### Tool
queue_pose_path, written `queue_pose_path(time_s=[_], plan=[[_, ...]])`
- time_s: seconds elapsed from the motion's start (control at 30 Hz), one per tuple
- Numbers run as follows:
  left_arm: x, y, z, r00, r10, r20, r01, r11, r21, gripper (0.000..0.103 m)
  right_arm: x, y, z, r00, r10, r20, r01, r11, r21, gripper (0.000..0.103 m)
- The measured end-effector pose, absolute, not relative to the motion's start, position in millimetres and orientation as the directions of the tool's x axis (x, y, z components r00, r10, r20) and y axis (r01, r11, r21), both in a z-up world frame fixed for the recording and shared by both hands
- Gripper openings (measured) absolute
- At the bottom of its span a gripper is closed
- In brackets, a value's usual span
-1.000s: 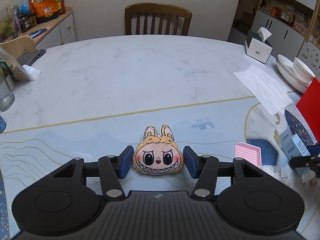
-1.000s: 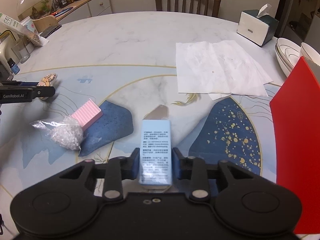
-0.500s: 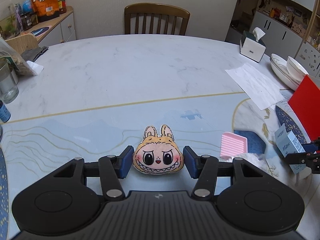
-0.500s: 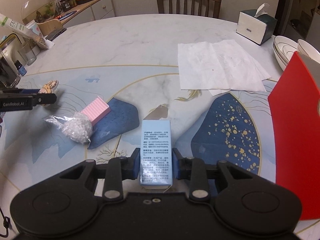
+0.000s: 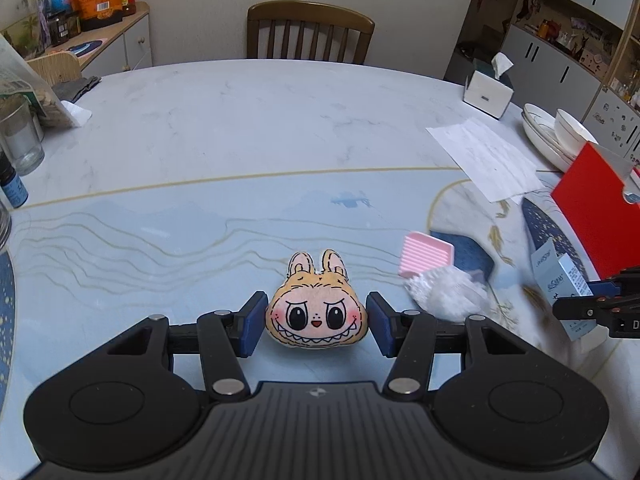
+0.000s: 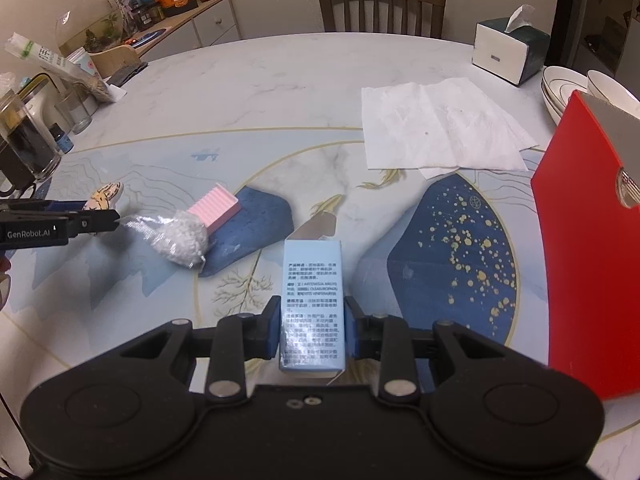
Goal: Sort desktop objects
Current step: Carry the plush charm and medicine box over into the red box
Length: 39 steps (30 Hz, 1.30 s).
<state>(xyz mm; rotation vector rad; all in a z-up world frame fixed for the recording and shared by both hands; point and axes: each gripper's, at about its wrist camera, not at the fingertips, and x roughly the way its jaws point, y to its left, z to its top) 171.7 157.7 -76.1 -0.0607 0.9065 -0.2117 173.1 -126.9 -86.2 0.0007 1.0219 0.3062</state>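
One round marble tabletop (image 6: 280,92) with blue and gold drawings fills the room. The left tongs (image 5: 316,322) squeeze a soft yellow plush monster face (image 5: 316,316). The right tongs (image 6: 312,326) clench a pale blue cardboard box (image 6: 312,300) covered in tiny print, near a ridged pink block (image 6: 216,208).

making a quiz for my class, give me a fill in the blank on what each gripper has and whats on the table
1. The left gripper is shut on a plush ______ with rabbit ears.
2. The right gripper is shut on a light ______ box printed with text.
3. The pink ridged tray lies beside a clear bag of ______ granules.
4. The tissue box stands near the wooden ______ at the far side of the table.

Missing words: face; blue; white; chair
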Motion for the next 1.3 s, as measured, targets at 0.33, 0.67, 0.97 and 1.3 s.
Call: queue_pose_path(time_s=[0.33, 0.67, 0.97, 1.3], plan=[[136.9, 141.2, -71.3, 0.57, -0.233, -0.788, 0.157, 0.972, -0.174, 0.053, 149.7, -141.0, -78.1, 0.472, 0.319, -0.822, -0.276, 0.939, 0.206, 0.03], [116.3, 96.3, -51.4, 0.553, -0.274, -0.787, 0.204, 0.96, -0.191, 0.053, 139.0, -168.4, -53.2, 0.478, 0.372, -0.796, -0.305, 0.92, 0.247, 0.03], [117.7, 45.5, -28.7, 0.562, -0.304, -0.77, 0.241, 0.95, -0.198, 0.053, 135.3, -210.5, -27.6, 0.533, 0.37, -0.761, -0.296, 0.924, 0.243, 0.03], [120.2, -21.2, -9.1, 0.573, -0.34, -0.746, 0.304, 0.933, -0.192, 0.053, 135.3, -269.6, -2.9, 0.596, 0.374, -0.711, -0.288, 0.926, 0.246, 0.03]])
